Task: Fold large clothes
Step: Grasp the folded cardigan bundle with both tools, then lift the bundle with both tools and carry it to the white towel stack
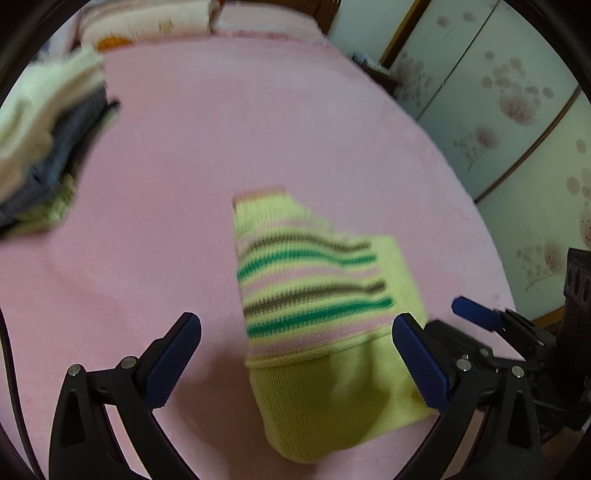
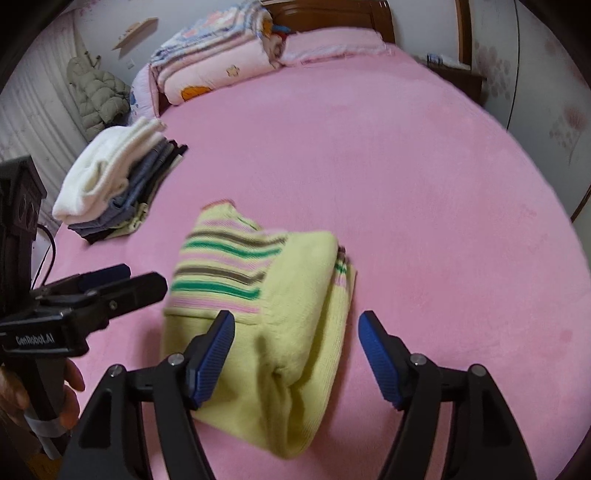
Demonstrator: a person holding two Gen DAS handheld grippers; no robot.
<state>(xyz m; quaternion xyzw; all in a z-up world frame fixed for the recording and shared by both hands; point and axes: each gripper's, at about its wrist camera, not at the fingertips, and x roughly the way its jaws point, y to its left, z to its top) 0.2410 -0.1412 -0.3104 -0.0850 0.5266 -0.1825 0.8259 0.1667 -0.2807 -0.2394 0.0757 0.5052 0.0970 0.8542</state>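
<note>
Striped sweater (image 2: 258,314): folded, on pink bed (image 2: 406,184). Left gripper (image 1: 295,362), right gripper (image 2: 295,358): jaws spread, empty. Advice: lift clear without snagging folds.

Place: a bedroom in a home
Bed (image 2: 369,147): big, with a pink cover; wooden headboard (image 2: 332,14) at the far end
Bedding (image 2: 214,62): folded quilts by the headboard
Wardrobe (image 1: 498,110): flowery doors beside the bed
Clothes pile (image 2: 110,181): folded on the bed
</note>
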